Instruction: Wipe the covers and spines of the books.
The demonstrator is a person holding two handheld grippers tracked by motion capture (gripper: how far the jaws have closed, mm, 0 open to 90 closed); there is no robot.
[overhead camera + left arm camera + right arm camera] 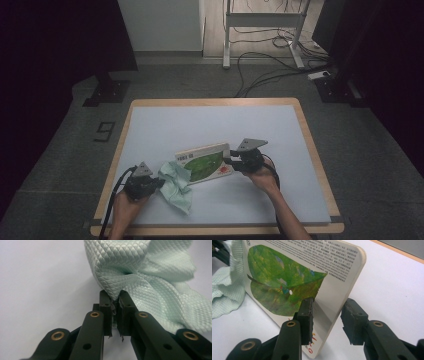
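While the left gripper [159, 183] has its jaws pinched tight on a fold of the pale green cloth [150, 272], which is soft and limp, the board book [205, 163] lies mid-table against it. The right gripper [327, 312] straddles the book's edge: one pad touches the cover, the other stands clear. Stiff and light, it looks best held by that edge.

Lab: floor cables [265, 70], dark curtains [55, 40].
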